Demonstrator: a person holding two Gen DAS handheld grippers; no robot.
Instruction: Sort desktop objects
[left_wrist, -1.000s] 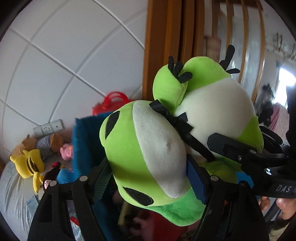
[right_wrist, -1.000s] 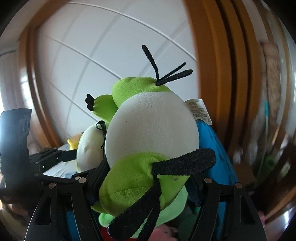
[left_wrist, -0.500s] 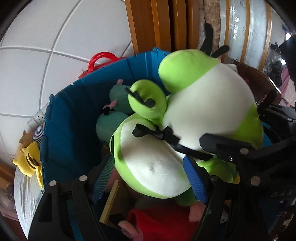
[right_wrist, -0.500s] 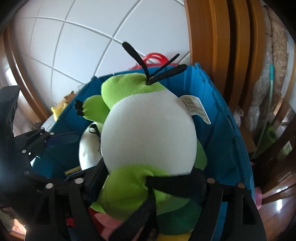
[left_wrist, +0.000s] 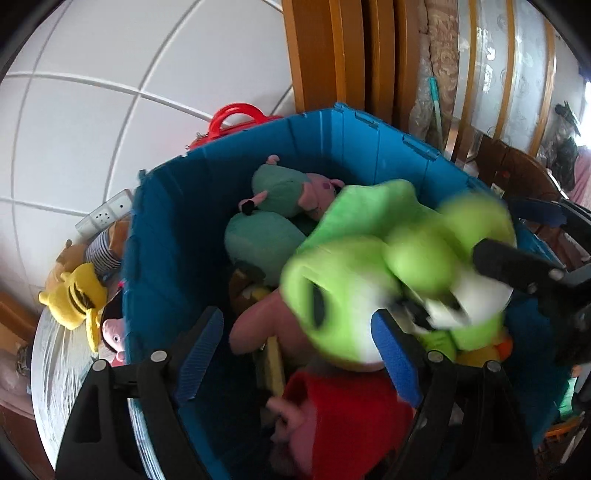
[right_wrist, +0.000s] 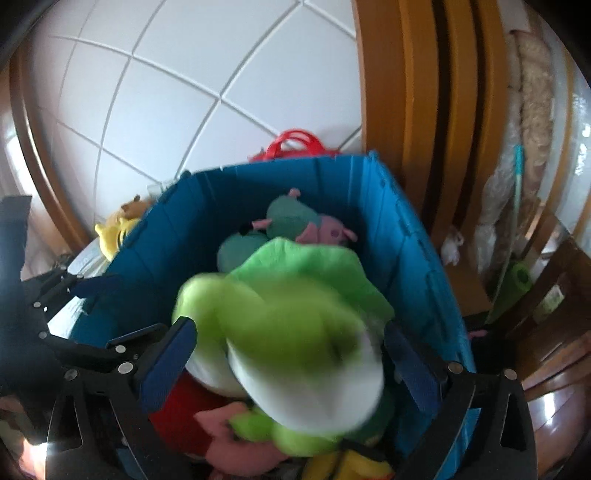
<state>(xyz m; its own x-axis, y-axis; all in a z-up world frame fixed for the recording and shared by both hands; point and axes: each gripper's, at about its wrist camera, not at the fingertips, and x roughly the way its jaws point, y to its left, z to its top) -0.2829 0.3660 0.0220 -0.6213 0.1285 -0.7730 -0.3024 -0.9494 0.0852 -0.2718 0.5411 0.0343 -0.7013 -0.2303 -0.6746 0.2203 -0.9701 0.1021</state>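
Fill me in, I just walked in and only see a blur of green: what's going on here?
A person with a hand-held tool in each hand is dropping a green frog plush into the blue bin. Both the left tool and the right tool stand open, and the motion-blurred frog looks released, over a red-dressed pink plush and a teal-dressed pig plush already inside. A yellow plush lies outside the bin.

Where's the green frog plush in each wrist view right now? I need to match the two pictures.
Left wrist: green frog plush, blurred, right of centre, over the blue bin.
Right wrist: the plush fills the lower centre, blurred, between the open fingers.
Shared landmark: red handle behind the bin's far rim.
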